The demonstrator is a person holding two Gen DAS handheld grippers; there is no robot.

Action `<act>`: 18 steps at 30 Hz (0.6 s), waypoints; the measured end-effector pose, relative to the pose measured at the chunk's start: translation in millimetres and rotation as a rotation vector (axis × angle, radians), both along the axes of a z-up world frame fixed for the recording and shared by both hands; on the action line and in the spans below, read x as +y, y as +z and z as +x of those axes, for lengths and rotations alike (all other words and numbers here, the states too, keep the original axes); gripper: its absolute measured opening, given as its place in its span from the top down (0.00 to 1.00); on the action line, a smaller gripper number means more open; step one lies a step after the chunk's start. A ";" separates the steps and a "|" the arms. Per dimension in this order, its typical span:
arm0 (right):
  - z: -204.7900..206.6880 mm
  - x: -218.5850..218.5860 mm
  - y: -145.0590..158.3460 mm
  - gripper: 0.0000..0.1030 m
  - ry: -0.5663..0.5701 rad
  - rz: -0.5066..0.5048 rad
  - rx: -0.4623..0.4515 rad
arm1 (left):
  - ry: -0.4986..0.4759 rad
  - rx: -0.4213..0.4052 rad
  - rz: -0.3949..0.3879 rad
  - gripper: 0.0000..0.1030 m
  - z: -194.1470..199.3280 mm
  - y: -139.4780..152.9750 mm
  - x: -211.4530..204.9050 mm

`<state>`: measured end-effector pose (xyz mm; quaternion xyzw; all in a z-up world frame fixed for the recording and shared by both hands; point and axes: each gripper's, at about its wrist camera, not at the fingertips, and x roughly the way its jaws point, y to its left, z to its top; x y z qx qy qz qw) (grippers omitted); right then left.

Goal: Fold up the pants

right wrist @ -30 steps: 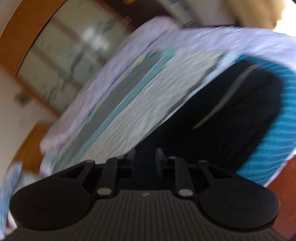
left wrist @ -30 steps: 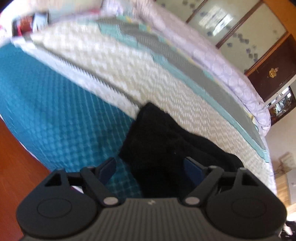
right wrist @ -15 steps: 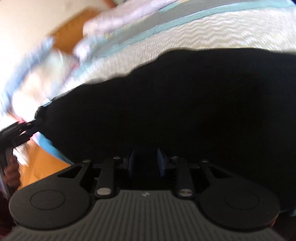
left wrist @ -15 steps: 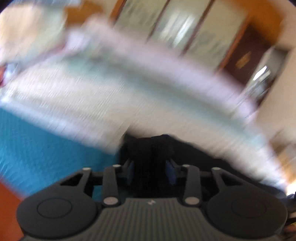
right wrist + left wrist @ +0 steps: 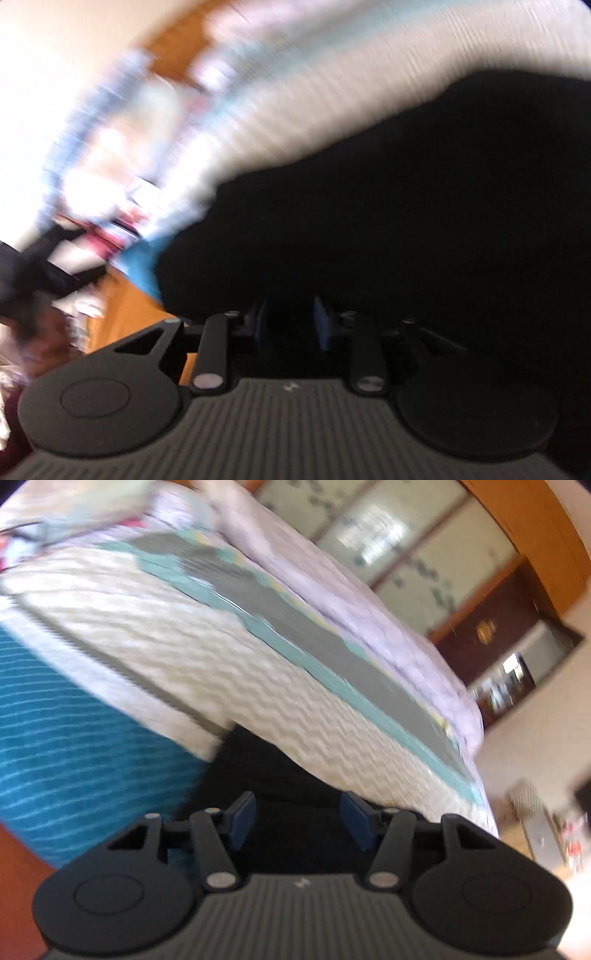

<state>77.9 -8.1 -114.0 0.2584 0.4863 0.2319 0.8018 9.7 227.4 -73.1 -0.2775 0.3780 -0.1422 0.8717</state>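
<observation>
On quilted bed: black pants; left gripper opening, pads astride cloth, unpressed; right gripper closing, pinching fabric for fold.

The black pants lie in a dark, rumpled heap on the bed, spread across the white quilted cover and reaching its teal edge; creases are lost in the blackness.

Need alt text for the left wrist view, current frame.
The left gripper hovers over black pants on a bed, its blue pads set apart and opening, with dark fabric between them but not pinched. The bedspread runs in teal, white, grey and lilac bands, motion-blurred, with glass-panelled wooden doors behind.
</observation>
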 end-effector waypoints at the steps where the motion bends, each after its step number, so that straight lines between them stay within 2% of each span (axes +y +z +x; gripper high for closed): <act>1: -0.6 -7.4 -1.9 0.78 -0.029 0.044 -0.006 | -0.037 0.005 0.021 0.50 9.8 -5.7 -14.4; 3: -1.2 -28.7 -0.6 0.78 -0.061 0.075 0.022 | -0.066 0.043 0.083 0.52 24.5 -19.0 -36.3; 4: -7.9 -43.0 2.4 0.78 -0.095 0.050 0.009 | -0.060 0.074 0.139 0.54 34.0 -30.2 -43.4; 5: -11.1 -59.8 4.7 0.79 -0.136 0.023 -0.004 | -0.042 0.088 0.202 0.66 40.4 -38.2 -47.1; 6: -19.0 -80.2 5.6 0.79 -0.187 0.013 -0.011 | -0.012 0.093 0.272 0.74 45.9 -44.0 -49.6; 7: -31.8 -105.7 5.3 0.81 -0.254 0.006 -0.011 | 0.012 0.092 0.313 0.74 49.7 -46.2 -48.9; 11: -84.4 -219.2 8.0 0.83 -0.588 0.005 -0.006 | 0.063 0.151 0.236 0.75 53.8 -45.8 -37.9; 12: -101.7 -243.4 14.2 0.77 -0.662 0.010 -0.035 | 0.071 0.157 0.227 0.71 50.7 -42.9 -36.4; 13: -120.8 -266.6 22.2 0.76 -0.740 -0.001 -0.078 | 0.076 0.156 0.216 0.66 46.4 -37.8 -33.6; 14: -140.4 -289.1 29.6 0.76 -0.813 -0.007 -0.123 | 0.082 0.141 0.207 0.55 41.2 -30.4 -33.9; 15: -160.5 -311.0 35.5 0.75 -0.892 -0.008 -0.162 | 0.090 0.113 0.201 0.49 34.6 -23.0 -34.8; 18: -214.4 -366.3 42.7 0.69 -1.126 -0.033 -0.248 | 0.082 0.071 0.204 0.48 22.4 -9.6 -39.6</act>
